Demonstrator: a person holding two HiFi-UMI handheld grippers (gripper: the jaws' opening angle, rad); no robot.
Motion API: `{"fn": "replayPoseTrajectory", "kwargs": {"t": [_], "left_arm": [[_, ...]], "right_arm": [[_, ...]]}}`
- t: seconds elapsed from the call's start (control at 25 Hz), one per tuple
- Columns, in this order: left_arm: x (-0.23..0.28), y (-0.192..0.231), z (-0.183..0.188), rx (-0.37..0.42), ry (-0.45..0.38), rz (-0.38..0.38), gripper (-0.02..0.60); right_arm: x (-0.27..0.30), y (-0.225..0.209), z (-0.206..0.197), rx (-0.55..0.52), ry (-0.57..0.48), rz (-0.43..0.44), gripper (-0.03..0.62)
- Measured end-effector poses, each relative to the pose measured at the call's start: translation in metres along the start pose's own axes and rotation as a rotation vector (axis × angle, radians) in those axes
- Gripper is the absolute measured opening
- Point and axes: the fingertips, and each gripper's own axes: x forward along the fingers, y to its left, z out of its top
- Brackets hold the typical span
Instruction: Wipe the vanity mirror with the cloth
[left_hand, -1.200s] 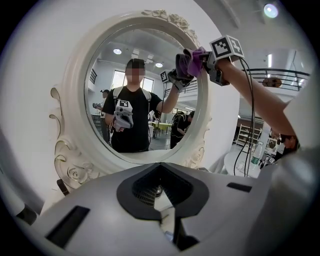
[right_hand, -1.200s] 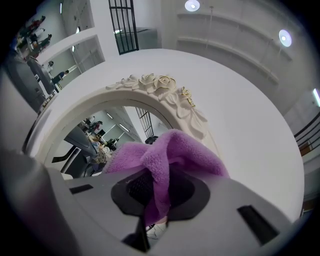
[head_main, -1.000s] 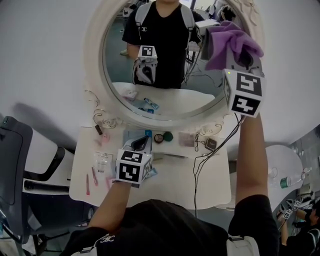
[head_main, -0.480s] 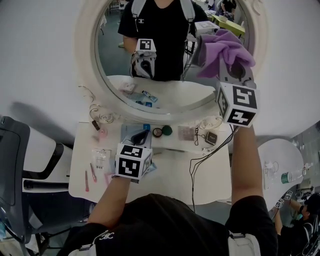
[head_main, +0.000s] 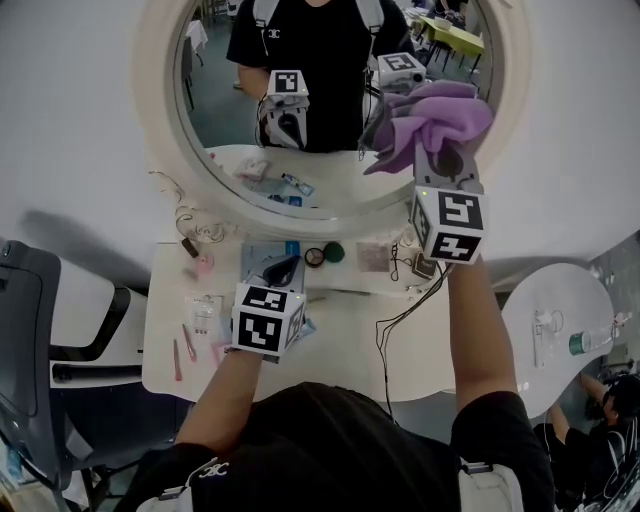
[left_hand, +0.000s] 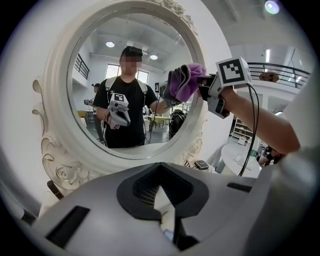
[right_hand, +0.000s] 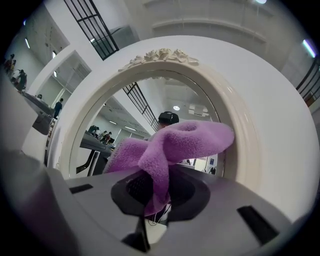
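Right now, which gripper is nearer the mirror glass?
Right. The right gripper holds the purple cloth up at the right side of the mirror; the left gripper hangs low over the table, below the frame.

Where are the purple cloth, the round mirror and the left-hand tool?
purple cloth (head_main: 432, 122), head view, its bunched middle.
round mirror (head_main: 155, 110), head view, its white frame's left side.
left gripper (head_main: 281, 271), head view, between its fingers.
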Motion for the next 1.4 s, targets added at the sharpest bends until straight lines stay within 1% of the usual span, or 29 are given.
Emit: {"fn": "replayPoseTrajectory", "kwargs": {"t": [0.2, 0.48, 0.84, 1.0, 1.16, 1.24, 1.32, 1.4], "left_arm": [[-0.004, 0.0, 0.001, -0.001, -0.006, 0.004, 0.006], [-0.004, 0.005, -0.004, -0.011, 0.001, 0.028, 0.006], [-0.007, 0.007, -0.008, -0.008, 0.009, 0.037, 0.006], [-0.01, 0.007, -0.008, -0.001, 0.008, 0.04, 0.006], [-0.012, 0.005, -0.008, 0.005, 0.004, 0.04, 0.006], [-0.012, 0.003, -0.006, 0.01, 0.0, 0.038, 0.006], [-0.014, 0.002, -0.004, 0.011, -0.005, 0.041, 0.006], [-0.017, 0.003, -0.005, 0.011, -0.006, 0.048, 0.006]], "right_arm": [[-0.003, 0.004, -0.005, 0.035, -0.002, -0.011, 0.052], [-0.002, 0.011, -0.03, 0.068, 0.007, -0.011, 0.052], [-0.005, 0.033, -0.086, 0.114, 0.115, 0.01, 0.052], [-0.008, 0.049, -0.115, 0.107, 0.16, 0.012, 0.052], [-0.009, 0.061, -0.142, 0.077, 0.234, 0.023, 0.052], [-0.009, 0.066, -0.163, 0.086, 0.31, 0.036, 0.054], [-0.011, 0.079, -0.189, 0.079, 0.411, 0.073, 0.054], [-0.015, 0.101, -0.214, 0.01, 0.487, 0.127, 0.054]]}}
